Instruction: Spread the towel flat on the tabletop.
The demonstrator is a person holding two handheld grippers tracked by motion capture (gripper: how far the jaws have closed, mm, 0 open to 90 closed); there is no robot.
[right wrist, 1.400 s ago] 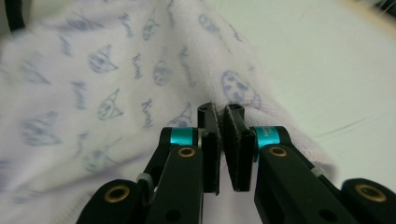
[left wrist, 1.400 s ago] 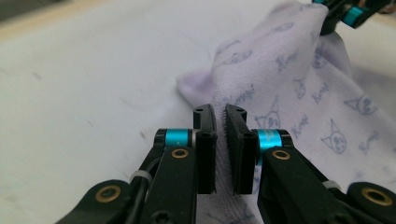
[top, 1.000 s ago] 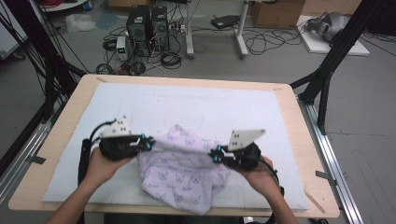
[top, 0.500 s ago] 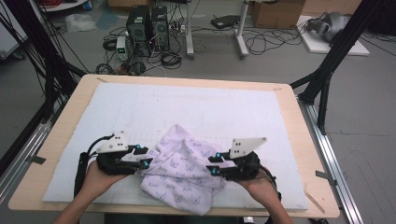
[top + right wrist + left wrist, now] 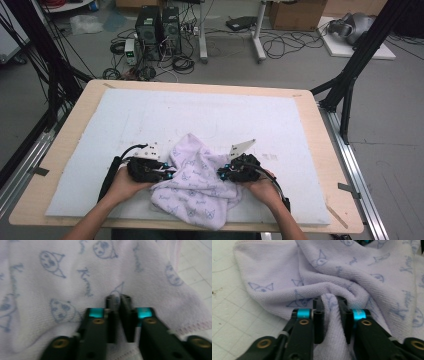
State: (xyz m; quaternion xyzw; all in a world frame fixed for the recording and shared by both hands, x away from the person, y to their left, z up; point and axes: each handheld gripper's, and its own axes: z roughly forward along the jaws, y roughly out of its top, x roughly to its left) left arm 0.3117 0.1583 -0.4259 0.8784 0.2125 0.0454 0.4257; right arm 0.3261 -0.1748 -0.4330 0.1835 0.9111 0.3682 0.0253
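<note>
Soft, floppy towel [image 5: 197,187], probably light. Left gripper [image 5: 329,305] has a fold bunched between its jaws; right gripper [image 5: 118,305] jaws pinch thin cloth, better grabbed nearer the hem.

Only legible text: blue cursive print on the lilac towel [image 5: 75,277], repeated among the cartoon faces. Clearest word, just above the right gripper [image 5: 118,298], starts "Kuro", rest blurred. Other word prints around it are too soft to read.
</note>
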